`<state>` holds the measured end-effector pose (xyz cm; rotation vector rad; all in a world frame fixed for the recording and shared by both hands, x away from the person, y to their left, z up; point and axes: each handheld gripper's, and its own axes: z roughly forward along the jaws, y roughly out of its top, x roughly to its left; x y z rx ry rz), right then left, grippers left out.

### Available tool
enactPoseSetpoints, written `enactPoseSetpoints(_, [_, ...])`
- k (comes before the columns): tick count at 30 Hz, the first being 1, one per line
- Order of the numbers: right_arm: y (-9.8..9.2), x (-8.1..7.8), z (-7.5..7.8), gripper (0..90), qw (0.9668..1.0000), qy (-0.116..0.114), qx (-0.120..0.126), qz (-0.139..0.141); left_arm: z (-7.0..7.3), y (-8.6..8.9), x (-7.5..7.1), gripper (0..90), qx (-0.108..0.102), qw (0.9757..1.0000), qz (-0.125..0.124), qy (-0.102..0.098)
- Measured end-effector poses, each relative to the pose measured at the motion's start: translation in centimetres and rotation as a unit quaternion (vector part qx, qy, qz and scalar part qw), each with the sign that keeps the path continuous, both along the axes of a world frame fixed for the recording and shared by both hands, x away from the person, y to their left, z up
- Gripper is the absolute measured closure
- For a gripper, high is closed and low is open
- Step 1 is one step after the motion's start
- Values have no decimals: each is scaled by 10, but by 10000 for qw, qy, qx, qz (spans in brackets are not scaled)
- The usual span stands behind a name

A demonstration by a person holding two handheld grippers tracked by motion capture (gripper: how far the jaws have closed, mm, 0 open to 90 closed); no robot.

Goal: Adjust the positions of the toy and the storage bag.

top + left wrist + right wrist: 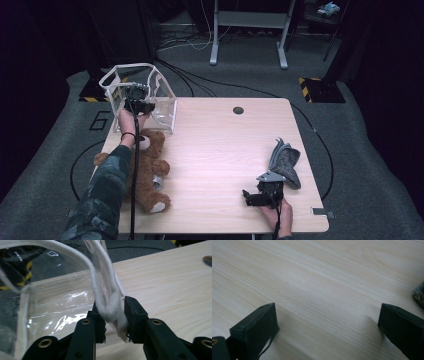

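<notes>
At the near edge of the table, the right gripper rests low on the wood in the person's right hand, its jaws spread wide with bare tabletop between them, holding nothing. In the right gripper view the two black jaws stand far apart over the pale wood grain, and a dark grey scrap shows at the right edge. Just beyond this gripper, toward the right side of the table, lies a crumpled grey cloth, close to the gripper's grey plate but not between its jaws.

On the near left, a brown teddy bear lies on the table, partly under the person's left forearm, whose sleeve is dark and patterned.

Farther back, at the far left corner of the table, stands a clear plastic bag with white fabric trim, its mouth open upward. The left gripper reaches into that rim. In the left gripper view its jaws sit closed most of the way on the white trim, where the band is bunched and folded between the two pads; the pads press the fabric from both sides, so the bag's edge is pinched and held. The transparent wall hangs to the left of the grip, with the table visible through it.

A round hole sits in the tabletop near its far edge.
</notes>
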<state>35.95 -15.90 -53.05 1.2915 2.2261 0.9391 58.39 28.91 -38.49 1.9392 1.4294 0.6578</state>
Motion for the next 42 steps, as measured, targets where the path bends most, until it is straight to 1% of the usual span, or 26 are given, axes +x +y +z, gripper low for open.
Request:
enactPoseSetpoints(1, [0, 0, 0, 18, 10000, 1, 0, 0, 0, 1, 0, 729, 17, 10000, -4, 0])
enactPoseSetpoints(3, [0, 0, 0, 17, 10000, 1, 0, 0, 0, 3, 1, 742, -84, 9999, -95, -12])
enactPoseSetpoints(4, [0, 0, 0, 18, 10000, 1, 0, -1, -1, 3, 1, 745, -117, 9999, -78, -38])
enactPoseSetpoints(6, [0, 0, 0, 18, 10000, 10, 8, -12, -1, 4, 2, 750, -200, 9997, -161, -18])
enactPoseSetpoints(7, [1, 0, 0, 18, 10000, 11, 23, -32, -1, 3, 2, 752, -166, 9997, -170, -11])
enactPoseSetpoints(9, [1, 0, 0, 18, 10000, 12, 37, -43, -1, 1, 3, 753, -164, 9995, -272, -30])
enactPoseSetpoints(16, [1, 0, 0, 18, 10000, 8, 36, -43, 0, -7, 7, 750, -111, 9990, -438, -2])
enactPoseSetpoints(18, [1, 0, 0, 18, 10000, 8, 36, -43, 0, -11, 7, 749, -137, 9990, -412, -44])
enactPoseSetpoints(19, [1, 0, 0, 18, 10000, 8, 35, -44, 0, -12, 7, 748, -115, 9990, -434, -3])
enactPoseSetpoints(21, [1, 0, 0, 18, 10000, 7, 35, -42, 0, -15, 8, 747, -132, 9989, -443, -31])
enactPoseSetpoints(23, [1, 0, 0, 18, 10000, 10, 36, -44, 1, -17, 8, 746, -123, 9987, -503, 11])
enactPoseSetpoints(24, [1, 0, 0, 18, 10000, 9, 36, -44, 1, -17, 8, 747, -79, 9984, -553, 48])
enactPoseSetpoints(25, [1, 0, 0, 18, 10000, 9, 36, -44, 1, -19, 8, 747, -79, 9982, -599, 15])
enactPoseSetpoints(26, [1, 0, 0, 18, 10000, 10, 36, -45, 1, -20, 8, 746, -82, 9982, -593, 35])
enactPoseSetpoints(28, [1, 0, 0, 18, 10000, 9, 35, -44, 2, -23, 9, 745, -69, 9978, -660, 55])
enactPoseSetpoints(33, [1, 0, 0, 18, 10000, 10, 35, -45, 1, -32, 10, 743, -99, 9965, -834, 25])
enactPoseSetpoints(35, [1, 0, 0, 18, 10000, 9, 33, -41, 2, -35, 10, 743, -94, 9957, -918, 85])
enactPoseSetpoints(38, [1, 0, 0, 18, 10000, 8, 34, -44, 1, -40, 10, 742, -110, 9949, -998, 53])
enactPoseSetpoints(40, [1, 0, 0, 18, 10000, 10, 36, -47, 2, -43, 10, 742, -104, 9942, -1067, 83])
enactPoseSetpoints(41, [1, 0, 0, 18, 10000, 10, 33, -43, 1, -46, 10, 742, -151, 9939, -1091, 72])
enactPoseSetpoints(42, [0, 0, 0, 18, 10000, 10, 6, -15, 2, -47, 10, 742, -121, 9934, -1135, 92])
